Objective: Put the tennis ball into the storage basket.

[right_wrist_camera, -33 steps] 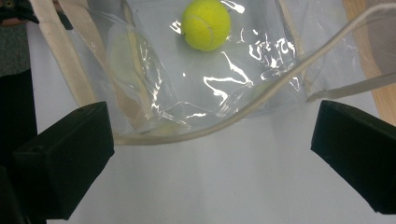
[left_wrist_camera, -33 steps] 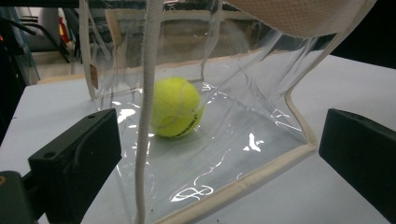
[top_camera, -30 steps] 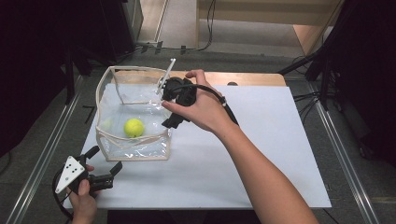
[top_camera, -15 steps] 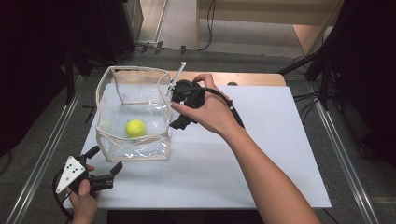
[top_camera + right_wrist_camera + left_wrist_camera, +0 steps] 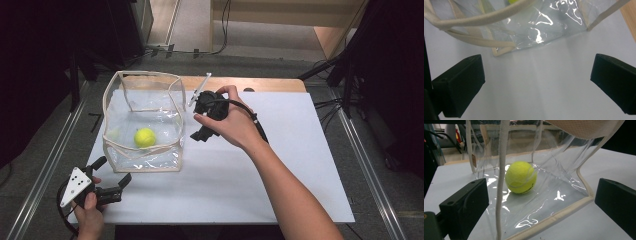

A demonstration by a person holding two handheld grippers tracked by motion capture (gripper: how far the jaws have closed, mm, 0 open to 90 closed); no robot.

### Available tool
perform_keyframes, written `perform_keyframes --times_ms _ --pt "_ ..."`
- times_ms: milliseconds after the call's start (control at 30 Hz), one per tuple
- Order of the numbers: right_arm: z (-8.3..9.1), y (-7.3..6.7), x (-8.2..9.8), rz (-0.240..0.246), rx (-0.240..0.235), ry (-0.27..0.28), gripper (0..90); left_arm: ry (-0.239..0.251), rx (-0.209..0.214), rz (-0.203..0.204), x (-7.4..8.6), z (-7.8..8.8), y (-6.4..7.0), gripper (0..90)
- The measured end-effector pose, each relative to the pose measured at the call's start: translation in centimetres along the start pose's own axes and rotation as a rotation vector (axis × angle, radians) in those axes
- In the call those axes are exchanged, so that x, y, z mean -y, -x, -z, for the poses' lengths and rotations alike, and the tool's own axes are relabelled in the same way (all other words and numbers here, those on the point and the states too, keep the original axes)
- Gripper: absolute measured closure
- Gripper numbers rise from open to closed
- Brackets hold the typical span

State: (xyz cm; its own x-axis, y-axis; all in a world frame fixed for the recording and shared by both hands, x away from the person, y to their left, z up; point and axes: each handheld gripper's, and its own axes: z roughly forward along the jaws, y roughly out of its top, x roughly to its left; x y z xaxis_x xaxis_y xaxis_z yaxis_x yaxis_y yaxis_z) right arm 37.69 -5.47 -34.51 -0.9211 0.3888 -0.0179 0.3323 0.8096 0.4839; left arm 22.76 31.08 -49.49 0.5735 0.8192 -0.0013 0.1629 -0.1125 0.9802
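In the high view, a clear plastic bag [image 5: 142, 120] with cream fabric trim stands open-topped on the white table [image 5: 280, 170], toward its far left part. A yellow-green tennis ball [image 5: 145, 137] lies on the floor of the bag, near its front wall. The right gripper [image 5: 196, 127] is held in the person's right hand [image 5: 232, 125] just beside the bag's right wall, near the bag's far right corner, and the gripper's cable loops over the wrist; from this angle I cannot tell how its jaws stand. The left gripper [image 5: 114, 172] is held in the left hand [image 5: 90, 212] in front of the bag's near left corner, at the table's near edge, with its grey three-cornered plate on top and its two jaws spread apart, pointing toward the bag but apart from it. In the left gripper view, the two black jaws stand wide apart with nothing between them, and the bag [image 5: 544, 195] rises close ahead, one cream trim strip running down its near corner; the tennis ball [image 5: 521, 177] sits inside on the clear floor, behind that strip. In the right gripper view, the jaws are likewise wide apart and hold nothing, hanging over bare white table [image 5: 536, 95], while the bag [image 5: 536, 27] lies ahead of them with a small sliver of the ball at the top edge.
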Motion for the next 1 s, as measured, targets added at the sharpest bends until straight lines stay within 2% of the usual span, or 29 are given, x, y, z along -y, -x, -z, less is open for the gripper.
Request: perform_keyframes --times_ms 200,433,567,1000 --pt "-0.5 0.3 1.0 -0.001 0.004 0.005 0.0 -0.001 -0.001 -0.001 0.0 0.0 0.0 0.0" --pt "-1.2 0.5 2.7 -0.046 0.007 0.025 0.0 -0.001 -0.001 -0.001 0.0 0.0 0.0 0.0" --pt "-1.4 0.7 3.3 -0.039 0.010 0.030 0.0 -0.001 -0.002 -0.001 0.0 0.0 0.0 0.0" --pt "-1.8 1.2 6.2 -0.070 0.020 0.074 0.0 -0.001 -0.002 -0.001 0.0 0.0 0.0 0.0"
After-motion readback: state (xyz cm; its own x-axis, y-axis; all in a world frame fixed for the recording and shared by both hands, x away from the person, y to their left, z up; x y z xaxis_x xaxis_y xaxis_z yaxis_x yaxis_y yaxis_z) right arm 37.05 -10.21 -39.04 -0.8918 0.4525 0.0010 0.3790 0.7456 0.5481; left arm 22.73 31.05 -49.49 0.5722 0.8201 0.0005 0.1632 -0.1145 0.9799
